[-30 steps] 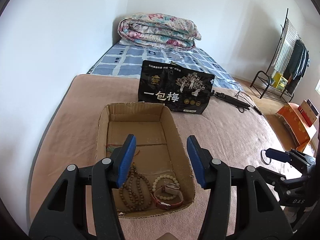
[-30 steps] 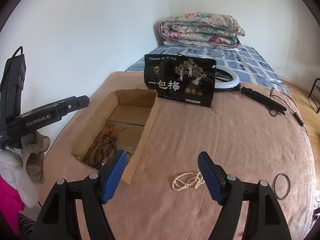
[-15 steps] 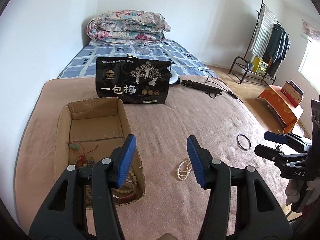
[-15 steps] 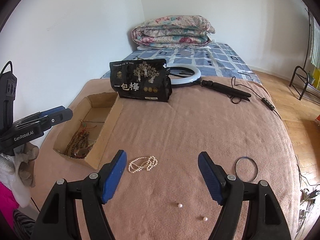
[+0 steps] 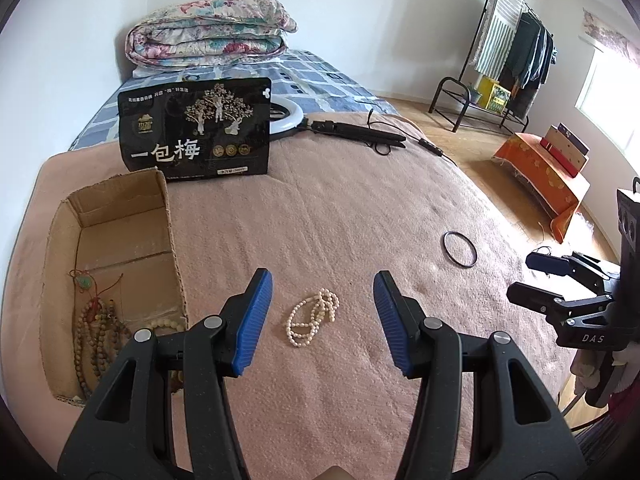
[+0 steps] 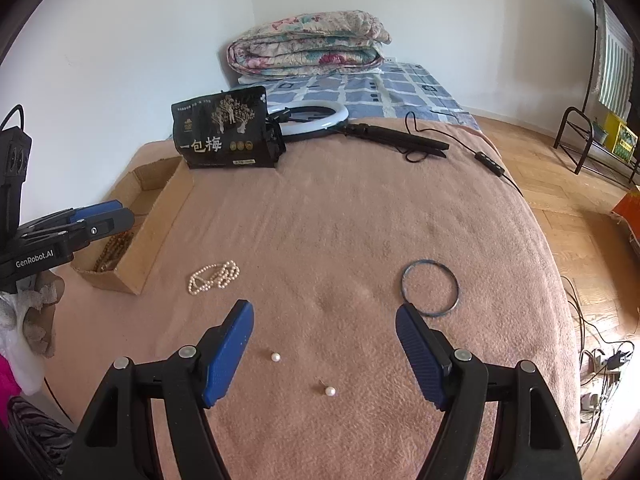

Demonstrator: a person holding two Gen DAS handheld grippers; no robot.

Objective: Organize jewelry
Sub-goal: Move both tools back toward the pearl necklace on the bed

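Note:
A white pearl necklace (image 5: 312, 316) lies bunched on the pink blanket, between and just beyond the fingers of my open, empty left gripper (image 5: 323, 286); it also shows in the right wrist view (image 6: 214, 276). A cardboard box (image 5: 172, 236) to its left holds brown bead strings (image 5: 96, 332) and a pale bead bracelet. My right gripper (image 6: 325, 320) is open and empty above two loose pearl earrings (image 6: 275, 357) (image 6: 330, 391). A dark bangle (image 6: 430, 288) lies to the right, also in the left wrist view (image 5: 460, 249).
A black snack bag (image 5: 196, 136) stands behind the box. A ring light (image 6: 316, 118) with its black stand and cable lies at the back. A folded quilt (image 5: 208, 40) lies on the bed. The blanket edge drops to a wooden floor (image 6: 580, 216) on the right.
My left gripper has swung right from over the box to the pearl necklace. My right gripper has swung right too, bringing the earrings and bangle into view.

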